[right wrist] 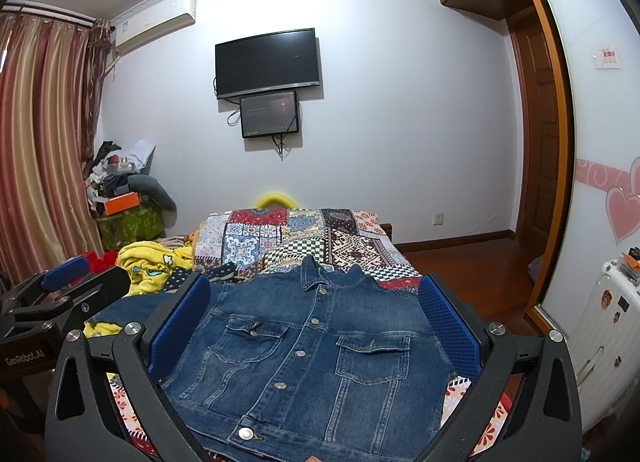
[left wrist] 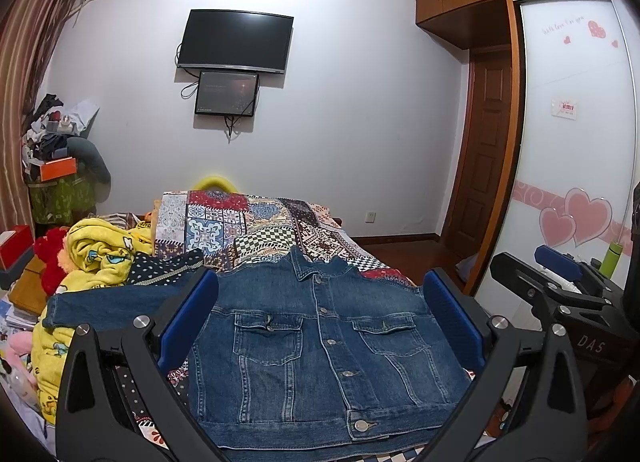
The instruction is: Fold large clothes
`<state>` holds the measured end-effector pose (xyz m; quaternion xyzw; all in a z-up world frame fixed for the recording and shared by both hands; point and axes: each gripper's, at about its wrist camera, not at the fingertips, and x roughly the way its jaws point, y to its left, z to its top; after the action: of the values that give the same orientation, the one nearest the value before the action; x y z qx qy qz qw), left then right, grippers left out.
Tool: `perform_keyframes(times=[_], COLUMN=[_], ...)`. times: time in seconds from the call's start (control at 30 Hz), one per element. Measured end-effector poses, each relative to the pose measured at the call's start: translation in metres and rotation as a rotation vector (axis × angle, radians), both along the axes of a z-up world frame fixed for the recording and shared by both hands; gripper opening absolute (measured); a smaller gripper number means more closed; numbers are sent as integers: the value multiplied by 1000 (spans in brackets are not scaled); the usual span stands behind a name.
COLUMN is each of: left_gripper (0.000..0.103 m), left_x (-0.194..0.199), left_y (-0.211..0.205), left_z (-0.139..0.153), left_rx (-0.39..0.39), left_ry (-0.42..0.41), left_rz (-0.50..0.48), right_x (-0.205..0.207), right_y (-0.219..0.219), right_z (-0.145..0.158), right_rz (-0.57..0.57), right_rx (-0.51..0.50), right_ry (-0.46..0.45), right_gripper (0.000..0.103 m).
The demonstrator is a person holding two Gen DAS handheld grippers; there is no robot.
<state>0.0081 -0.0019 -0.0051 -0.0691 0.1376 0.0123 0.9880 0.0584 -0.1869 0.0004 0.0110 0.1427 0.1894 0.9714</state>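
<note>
Right under my lenses lies the denim jacket point(left wrist: 320, 346), spread front-up on the bed, buttoned, collar pointing away from me toward the far wall. Starting at the left: one sleeve point(left wrist: 108, 306) runs straight out sideways, reaching over a heap of yellow fleece point(left wrist: 100, 254) with a red plush toy point(left wrist: 52, 262) tucked beside it. Now my left hand-held gripper point(left wrist: 320, 322), blue pads spread wide, nothing between them; it hovers above the jacket's chest, one pad point(left wrist: 188, 322) out over the left pocket side, the other past the right shoulder. Moving across, the two flapped chest pockets and the line of metal buttons sit flat, hem nearest me. My right hand-held gripper point(right wrist: 316, 326) is just as wide apart and just as empty, framing the same jacket from a touch further right; in the left view I catch it point(left wrist: 556, 282) off at the right edge, beside the bed. On that right side I see no sleeve laid out, just the shoulder edge against the patchwork bedspread point(right wrist: 280, 238). Further right, bare wooden floor point(right wrist: 460, 266), then the wardrobe door with pink hearts point(left wrist: 576, 218) and a white suitcase point(right wrist: 608, 326).
</note>
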Motion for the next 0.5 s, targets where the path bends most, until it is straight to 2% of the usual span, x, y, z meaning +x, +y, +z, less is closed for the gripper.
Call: perform_keyframes(times=[0.5], left_gripper=[103], left_x=[1], left_y=[1], left_z=[-1], left_rx=[-7], left_ry=[2], left_rz=[6], right_x=[0], right_y=[0], right_z=[-1], right_rz=[0], right_rx=[-2], right_ry=[2], right_gripper=[103])
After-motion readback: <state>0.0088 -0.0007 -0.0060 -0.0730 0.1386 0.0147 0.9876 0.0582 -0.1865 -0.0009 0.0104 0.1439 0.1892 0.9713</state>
